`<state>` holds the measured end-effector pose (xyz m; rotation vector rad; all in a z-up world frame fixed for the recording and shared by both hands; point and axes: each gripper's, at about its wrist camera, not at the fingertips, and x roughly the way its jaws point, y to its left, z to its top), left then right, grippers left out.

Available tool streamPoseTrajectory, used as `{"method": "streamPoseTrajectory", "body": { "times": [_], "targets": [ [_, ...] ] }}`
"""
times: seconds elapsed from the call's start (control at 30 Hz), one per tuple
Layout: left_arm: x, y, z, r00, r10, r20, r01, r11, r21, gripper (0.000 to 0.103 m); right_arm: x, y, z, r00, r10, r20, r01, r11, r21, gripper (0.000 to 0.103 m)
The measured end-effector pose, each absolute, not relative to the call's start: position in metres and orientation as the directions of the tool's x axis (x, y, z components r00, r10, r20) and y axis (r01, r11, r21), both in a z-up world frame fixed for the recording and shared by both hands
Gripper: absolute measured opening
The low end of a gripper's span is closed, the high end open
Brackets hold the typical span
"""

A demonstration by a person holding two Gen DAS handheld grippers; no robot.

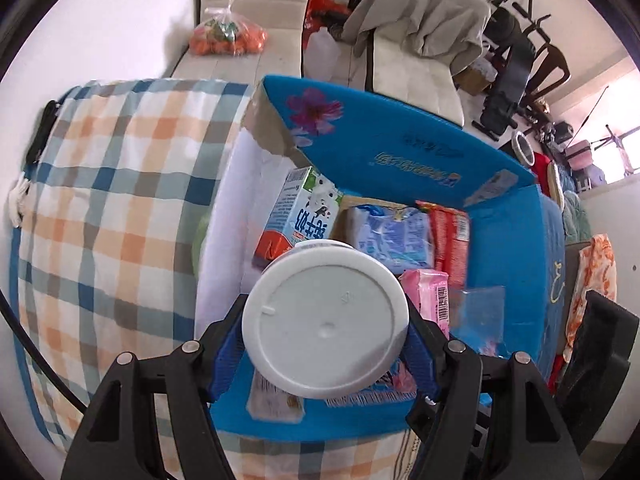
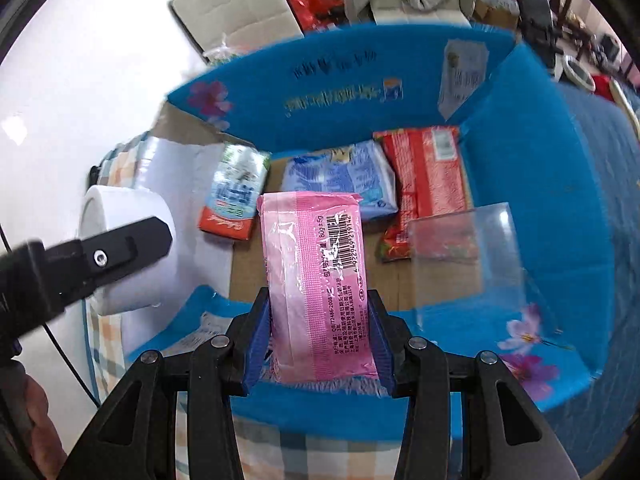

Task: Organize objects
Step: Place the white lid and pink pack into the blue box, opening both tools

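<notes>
A white round-lidded jar (image 1: 326, 320) sits between the blue pads of my left gripper (image 1: 326, 344), which is shut on it above the near edge of the blue cardboard box (image 1: 400, 148). My right gripper (image 2: 320, 340) is shut on a pink wrapped packet (image 2: 316, 276), held over the open box (image 2: 532, 208). Inside the box lie a milk carton (image 2: 236, 192), a blue packet (image 2: 340, 180) and a red packet (image 2: 428, 176). The jar (image 2: 128, 256) and one left finger (image 2: 116, 252) show at the left of the right wrist view. The pink packet (image 1: 430, 296) also shows in the left wrist view.
The box rests on a checked cloth (image 1: 104, 200). A clear plastic piece (image 2: 460, 256) stands in the box's right side. A white panel (image 1: 240, 208) leans at the box's left. Behind are a bag of orange items (image 1: 228, 36), cushioned seats and clutter.
</notes>
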<state>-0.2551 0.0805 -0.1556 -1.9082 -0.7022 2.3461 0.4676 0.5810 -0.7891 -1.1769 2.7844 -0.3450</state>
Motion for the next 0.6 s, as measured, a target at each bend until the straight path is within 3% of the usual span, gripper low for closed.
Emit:
{"method": "streamPoseTrajectory", "body": {
  "times": [0.23, 0.27, 0.6],
  "targets": [
    [-0.264, 0.082, -0.192, -0.177, 0.345, -0.922, 0.289, -0.877, -0.384, 0.068, 0.448, 0.548, -0.794, -0.666, -0.746, 0.004, -0.708, 0.63, -0.319, 0.047],
    [-0.263, 0.082, -0.196, -0.171, 0.352, -0.92, 0.297, -0.872, -0.388, 0.068, 0.451, 0.548, -0.79, -0.614, -0.785, -0.083, -0.696, 0.587, -0.414, 0.047],
    [-0.262, 0.09, -0.199, -0.157, 0.33, -0.931, 0.298, -0.883, -0.363, 0.068, 0.448, 0.533, -0.791, -0.544, -0.829, -0.13, -0.683, 0.528, -0.506, 0.048]
  ]
}}
